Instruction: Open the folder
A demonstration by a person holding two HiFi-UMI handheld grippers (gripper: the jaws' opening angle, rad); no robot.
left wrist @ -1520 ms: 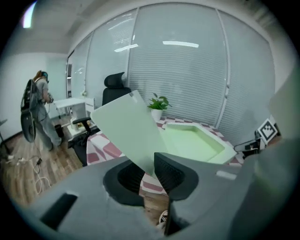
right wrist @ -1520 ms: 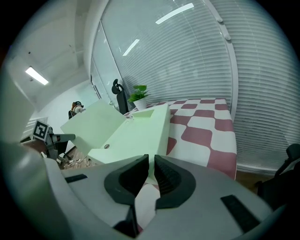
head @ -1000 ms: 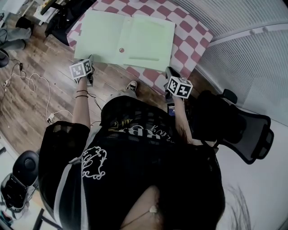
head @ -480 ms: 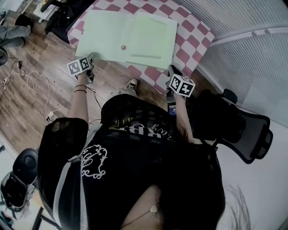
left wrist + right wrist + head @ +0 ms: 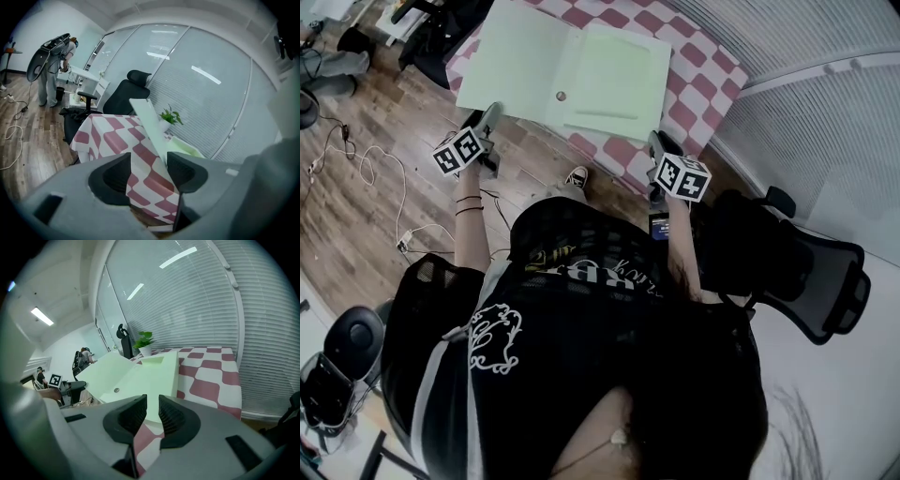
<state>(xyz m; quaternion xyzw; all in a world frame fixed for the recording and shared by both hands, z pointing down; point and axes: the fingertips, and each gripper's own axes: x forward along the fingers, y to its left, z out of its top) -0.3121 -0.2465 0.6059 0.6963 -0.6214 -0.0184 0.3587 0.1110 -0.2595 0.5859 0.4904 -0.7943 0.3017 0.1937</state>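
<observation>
Fingers (image 5: 110, 178) of our left gripper (image 5: 491, 116) were spreading, pinching nothing. Our right gripper (image 5: 152, 416) parted slightly, empty. The pale green folder (image 5: 572, 75) lay spread open on the far checked tablecloth (image 5: 703, 75); we judged the opening done.

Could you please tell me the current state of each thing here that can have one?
Folder: open, spread on the checkered tablecloth, left cover overhanging its edge.
Snap button: unfastened.
Left gripper: jaws opening, folder cover's edge between them, not pinched.
Right gripper: jaws a narrow gap apart, nothing between them.
Checkered tablecloth: draped down the side.
</observation>
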